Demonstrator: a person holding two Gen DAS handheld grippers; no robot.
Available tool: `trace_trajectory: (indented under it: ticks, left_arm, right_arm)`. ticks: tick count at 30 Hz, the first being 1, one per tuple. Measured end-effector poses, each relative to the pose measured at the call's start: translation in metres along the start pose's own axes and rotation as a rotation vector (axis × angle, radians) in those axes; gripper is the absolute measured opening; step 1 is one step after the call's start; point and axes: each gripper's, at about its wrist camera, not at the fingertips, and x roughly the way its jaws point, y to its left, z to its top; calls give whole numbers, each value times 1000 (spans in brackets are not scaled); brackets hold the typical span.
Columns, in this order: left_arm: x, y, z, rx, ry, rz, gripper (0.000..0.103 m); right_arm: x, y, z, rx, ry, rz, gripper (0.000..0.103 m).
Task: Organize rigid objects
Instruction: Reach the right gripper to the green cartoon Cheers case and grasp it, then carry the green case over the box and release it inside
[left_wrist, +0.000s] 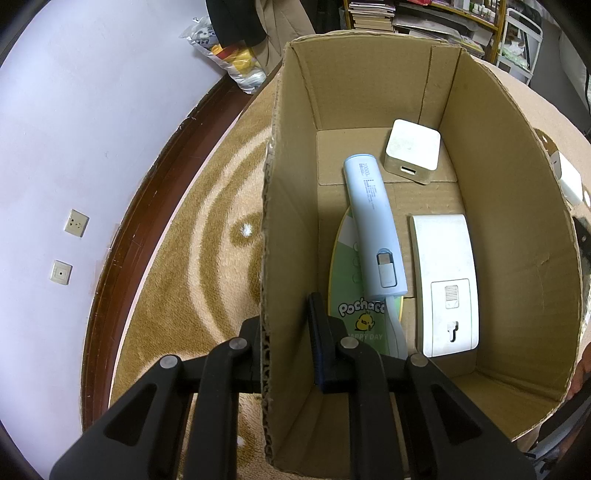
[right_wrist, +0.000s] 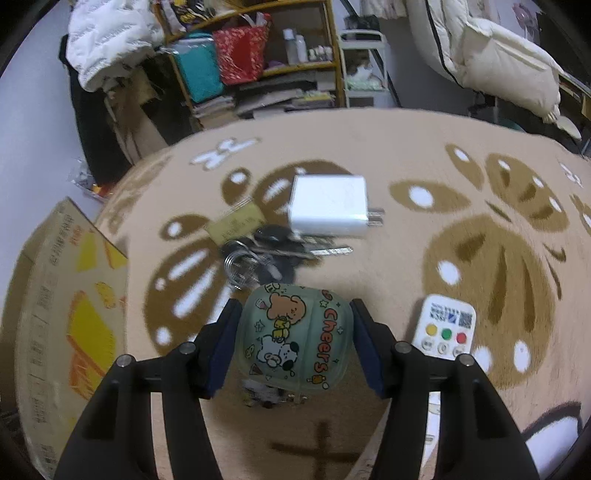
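Note:
My left gripper (left_wrist: 284, 326) is shut on the left wall of an open cardboard box (left_wrist: 288, 206), one finger outside and one inside. In the box lie a pale blue power bank (left_wrist: 373, 229), a white cube (left_wrist: 413, 147), a flat white device (left_wrist: 445, 280) and a green Pochacco card (left_wrist: 351, 295) under the power bank. My right gripper (right_wrist: 295, 306) is shut on a rounded green case (right_wrist: 291, 332) with cartoon stickers and the word "cheers". Both pads press on its sides just above the carpet.
On the tan patterned carpet (right_wrist: 406, 240) beyond the case lie a white plug charger (right_wrist: 328, 208), a bunch of keys (right_wrist: 266, 243) and a small white remote (right_wrist: 445, 326) at the right. The box's printed outer side (right_wrist: 66, 295) stands at the left. Shelves and clothes line the far edge.

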Motion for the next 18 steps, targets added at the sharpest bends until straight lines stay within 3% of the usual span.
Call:
trace_trajectory:
  ticks: [18]
  left_arm:
    - [0,1,0,0,1,-2,16]
  right_arm:
    - [-72,73,12,-194,-196,174,62]
